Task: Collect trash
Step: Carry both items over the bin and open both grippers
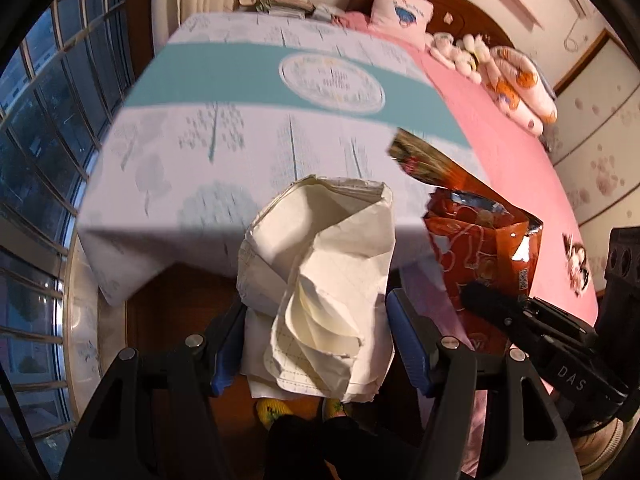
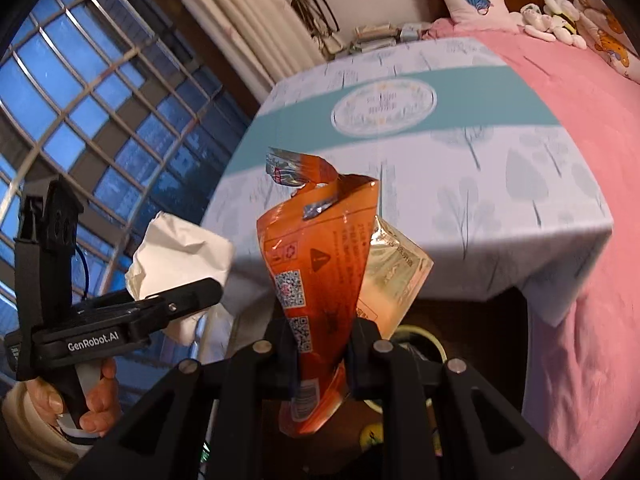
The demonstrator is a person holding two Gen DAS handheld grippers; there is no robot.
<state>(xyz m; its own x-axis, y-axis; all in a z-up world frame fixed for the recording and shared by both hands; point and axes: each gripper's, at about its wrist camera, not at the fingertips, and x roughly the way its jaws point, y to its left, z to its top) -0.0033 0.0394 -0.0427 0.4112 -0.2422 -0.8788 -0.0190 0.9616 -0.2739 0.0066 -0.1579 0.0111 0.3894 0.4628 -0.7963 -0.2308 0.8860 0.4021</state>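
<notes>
In the left wrist view a crumpled wad of white paper [image 1: 320, 280] sits between the blue pads [image 1: 408, 336] of my left gripper [image 1: 316, 340], which is shut on it. My right gripper [image 2: 324, 344] is shut on the lower part of a torn-open orange snack bag [image 2: 316, 280]. A pale yellow wrapper [image 2: 396, 276] sticks up behind the bag. Both loads hang in the air in front of the foot corner of the bed. Each camera catches the other load: the orange bag [image 1: 480, 248] at the right, the white paper [image 2: 180, 248] at the left.
The bed carries a white and teal quilt [image 1: 260, 92] over a pink sheet [image 2: 580, 120], with a pillow [image 2: 472, 0] and soft toys at the headboard. A barred window [image 2: 100, 120] fills the left. Yellow slippers [image 1: 272, 408] stand on the wooden floor below. A hand [image 2: 92, 400] grips the left handle.
</notes>
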